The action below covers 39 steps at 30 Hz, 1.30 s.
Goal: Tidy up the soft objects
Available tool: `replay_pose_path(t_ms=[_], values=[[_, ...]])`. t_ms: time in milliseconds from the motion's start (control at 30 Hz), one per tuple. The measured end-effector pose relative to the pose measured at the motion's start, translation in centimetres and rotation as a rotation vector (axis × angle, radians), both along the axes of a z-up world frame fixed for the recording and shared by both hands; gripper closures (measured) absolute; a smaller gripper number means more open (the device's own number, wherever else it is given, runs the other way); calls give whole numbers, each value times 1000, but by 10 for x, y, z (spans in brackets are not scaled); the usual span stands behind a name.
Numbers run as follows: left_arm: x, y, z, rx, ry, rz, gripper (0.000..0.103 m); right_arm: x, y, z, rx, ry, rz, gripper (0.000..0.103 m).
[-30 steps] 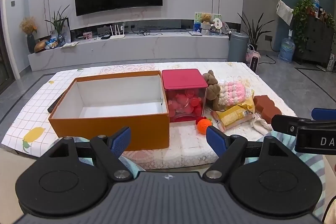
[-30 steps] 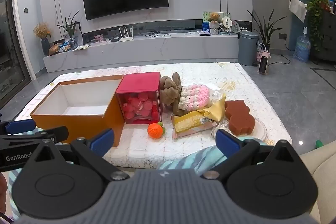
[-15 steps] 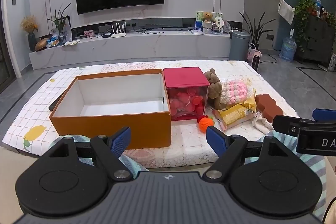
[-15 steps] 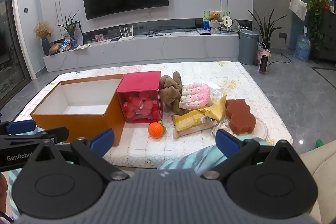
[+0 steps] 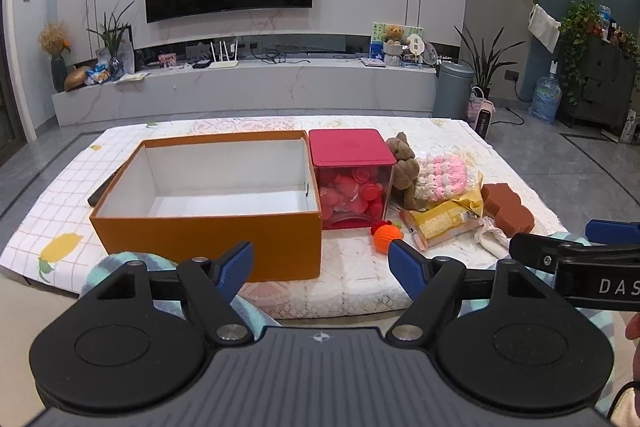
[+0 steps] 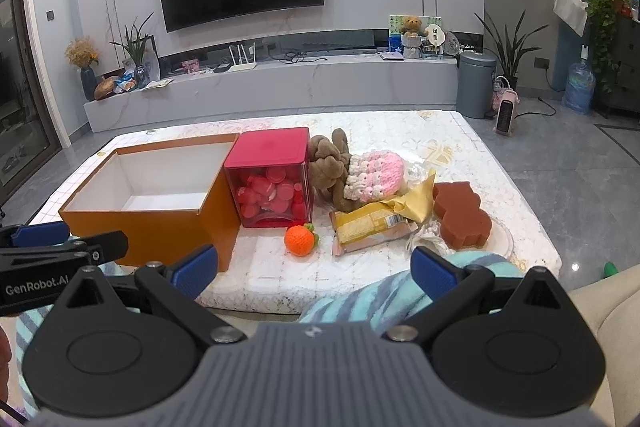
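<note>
Both the left gripper [image 5: 321,261] and the right gripper [image 6: 314,267] hang short of the padded table [image 6: 400,131], jaws spread wide and empty. The brown plush toy [image 6: 330,167], pink crocheted piece [image 6: 374,177] and orange knitted ball [image 6: 299,240] lie right of the red-lidded container [image 6: 274,179], which touches the open orange box [image 5: 208,203].

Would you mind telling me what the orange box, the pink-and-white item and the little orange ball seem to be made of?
Orange box: likely cardboard, matte, with thin straight walls and a plain white inside.
Pink-and-white item: looks crocheted from chunky yarn, judging by its bumpy looped surface.
Orange ball: apparently knitted or crocheted too, with a fine stitched texture and a green tuft; the filling cannot be seen.
</note>
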<state>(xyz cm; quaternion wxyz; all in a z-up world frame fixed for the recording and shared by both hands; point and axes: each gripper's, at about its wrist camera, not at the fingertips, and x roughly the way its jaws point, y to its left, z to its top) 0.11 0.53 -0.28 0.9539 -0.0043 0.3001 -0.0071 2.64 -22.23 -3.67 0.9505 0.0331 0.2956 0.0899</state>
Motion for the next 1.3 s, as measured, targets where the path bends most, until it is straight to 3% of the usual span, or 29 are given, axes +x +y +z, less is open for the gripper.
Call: replay_pose_path(t_ms=[400,1300], values=[[0,-4,-4,36,6,-2,13,1,1,-3,3,9,4,3],[-2,-3,-5,34,17,-6,13,1,4,-6,-3,26,13,3]])
